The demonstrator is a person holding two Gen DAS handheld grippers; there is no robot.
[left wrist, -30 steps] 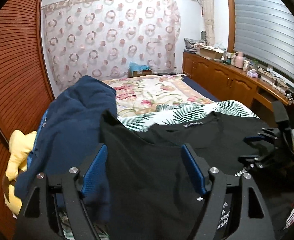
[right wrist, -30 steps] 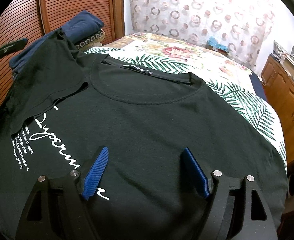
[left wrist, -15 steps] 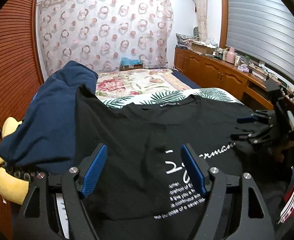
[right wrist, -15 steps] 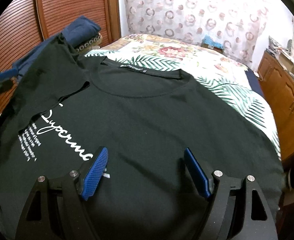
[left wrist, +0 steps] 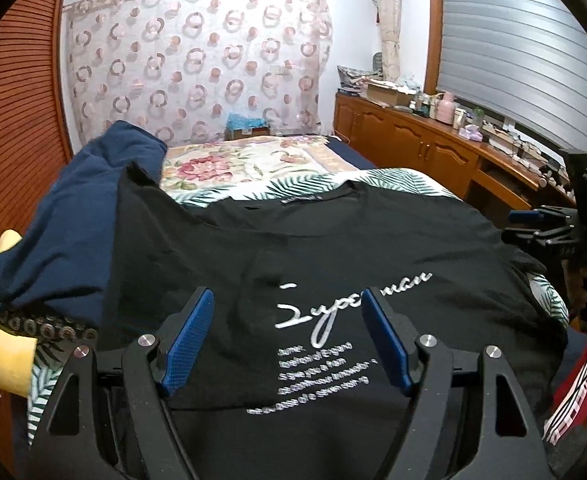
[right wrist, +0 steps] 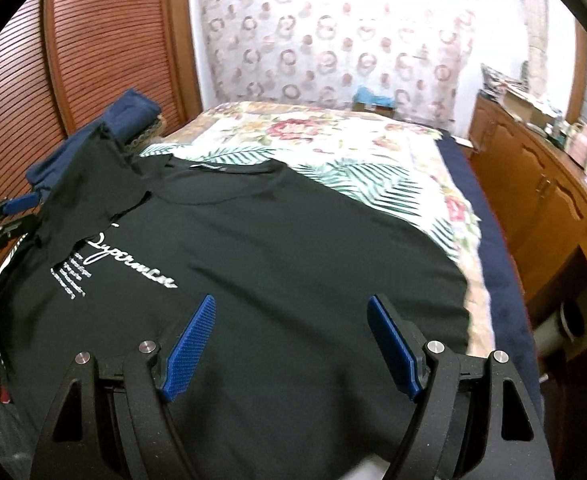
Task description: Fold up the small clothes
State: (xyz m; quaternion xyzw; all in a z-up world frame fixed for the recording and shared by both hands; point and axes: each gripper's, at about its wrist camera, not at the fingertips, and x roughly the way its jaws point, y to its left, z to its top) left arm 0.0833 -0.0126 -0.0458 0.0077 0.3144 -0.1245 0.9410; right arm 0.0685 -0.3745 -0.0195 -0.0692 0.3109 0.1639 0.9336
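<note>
A black T-shirt [left wrist: 373, 248] lies spread face up on a bed [left wrist: 245, 160] covered with a floral and palm-leaf sheet, its neckline at the far end from both grippers. White script lettering with small lines of text beneath it [left wrist: 325, 344] sits on the chest. In the left wrist view, the left gripper [left wrist: 287, 340] has its blue-padded jaws spread wide with nothing between them but the shirt lying below; the lettering falls between the jaws and slightly to their right. The shirt's left sleeve [left wrist: 145, 220] is turned inward over the body, ahead and left of these jaws. Further left, a navy garment [left wrist: 65, 232] is heaped over a yellow plush item [left wrist: 1, 344]. In the right wrist view, the right gripper [right wrist: 291, 344] likewise has its jaws wide apart and holds nothing, above the shirt's plain lower body [right wrist: 293, 264]; the lettering lies ahead and left of them. A wooden cabinet [right wrist: 541, 216] runs along the right of the bed, and a circle-patterned curtain [left wrist: 197, 60] hangs beyond it.
</note>
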